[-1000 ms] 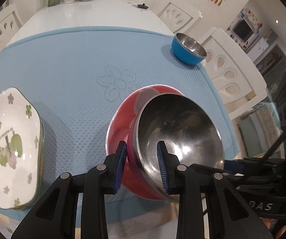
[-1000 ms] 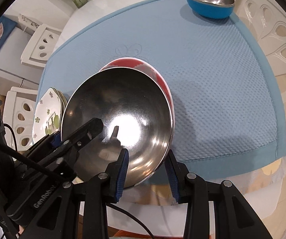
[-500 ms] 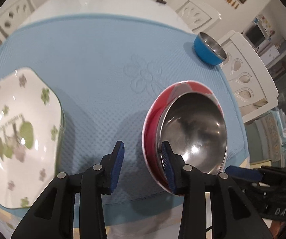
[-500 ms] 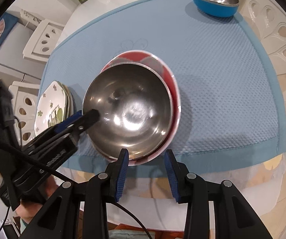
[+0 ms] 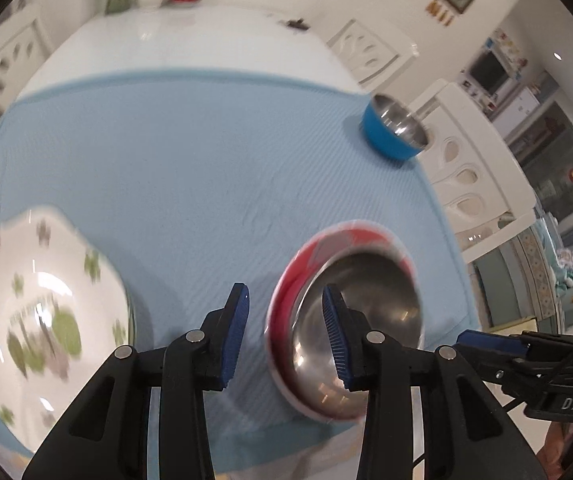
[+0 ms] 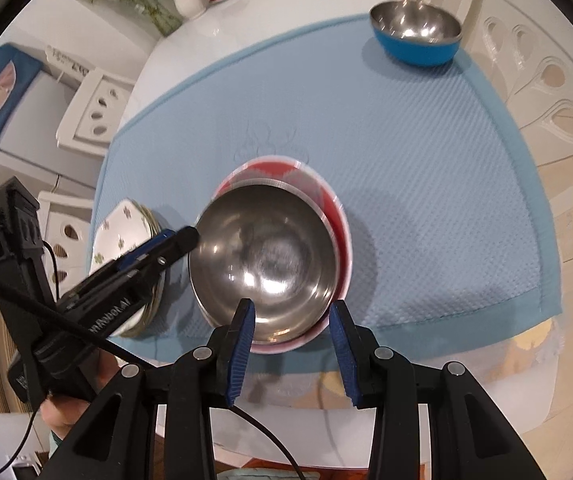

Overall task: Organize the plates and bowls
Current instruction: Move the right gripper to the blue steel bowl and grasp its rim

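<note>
Left wrist view: both the left gripper (image 5: pixel 284 334) and right gripper (image 6: pixel 292 346), spread empty, have released the red bowl (image 5: pixel 286 304).

Both wrist views look steeply down from the mat's (image 5: pixel 190 148) near edge (close), sharing the nested bowls (image 6: pixel 264 264).

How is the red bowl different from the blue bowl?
The red bowl looks wider than the blue bowl. The red bowl sits at the mat's near edge; the blue bowl sits at the far corner. The red bowl holds a steel bowl tilted inside; the blue bowl holds nothing. Both are round and upright.
</note>
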### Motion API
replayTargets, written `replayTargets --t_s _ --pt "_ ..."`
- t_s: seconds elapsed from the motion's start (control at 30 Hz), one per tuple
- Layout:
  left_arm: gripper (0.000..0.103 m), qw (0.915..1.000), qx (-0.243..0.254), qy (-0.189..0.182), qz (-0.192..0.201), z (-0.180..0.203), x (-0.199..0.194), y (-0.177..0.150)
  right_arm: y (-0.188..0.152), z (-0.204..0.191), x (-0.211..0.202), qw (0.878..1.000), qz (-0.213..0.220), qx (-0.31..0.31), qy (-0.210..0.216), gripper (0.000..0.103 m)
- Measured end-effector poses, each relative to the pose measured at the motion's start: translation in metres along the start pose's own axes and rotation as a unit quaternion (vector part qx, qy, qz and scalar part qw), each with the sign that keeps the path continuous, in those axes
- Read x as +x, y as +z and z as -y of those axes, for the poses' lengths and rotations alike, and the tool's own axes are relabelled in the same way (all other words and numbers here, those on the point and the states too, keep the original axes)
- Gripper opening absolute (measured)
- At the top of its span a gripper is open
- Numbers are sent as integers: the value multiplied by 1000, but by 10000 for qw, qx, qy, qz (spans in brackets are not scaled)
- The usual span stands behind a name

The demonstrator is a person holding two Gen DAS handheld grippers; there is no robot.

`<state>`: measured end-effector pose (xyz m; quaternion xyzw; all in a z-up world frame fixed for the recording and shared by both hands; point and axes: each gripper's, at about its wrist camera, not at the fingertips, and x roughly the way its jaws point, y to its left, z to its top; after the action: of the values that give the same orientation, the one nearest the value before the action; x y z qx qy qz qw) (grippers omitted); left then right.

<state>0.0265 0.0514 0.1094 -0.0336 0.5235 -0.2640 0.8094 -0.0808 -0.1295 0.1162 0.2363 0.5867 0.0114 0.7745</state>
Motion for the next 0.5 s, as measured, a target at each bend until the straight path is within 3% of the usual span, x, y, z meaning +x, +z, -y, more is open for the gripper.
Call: replayTargets --t_s 0.13,0.3,0.37,0.43,0.5 --pt "35 9989 460 -55 93 22 -1 36 16 18 -18 9990 319 293 55 59" --pt "42 9954 954 -116 61 56 11 84 48 43 -30 9965 516 631 180 59" --pt "50 9946 1031 -114 -71 67 21 103 64 54 -33 9956 545 742 190 59" --pt "60 9944 984 -332 -170 74 30 123 83 66 -38 9947 591 819 199 59" --pt "62 9942 885 -590 -167 80 40 142 99 71 -38 9941 634 864 134 59"
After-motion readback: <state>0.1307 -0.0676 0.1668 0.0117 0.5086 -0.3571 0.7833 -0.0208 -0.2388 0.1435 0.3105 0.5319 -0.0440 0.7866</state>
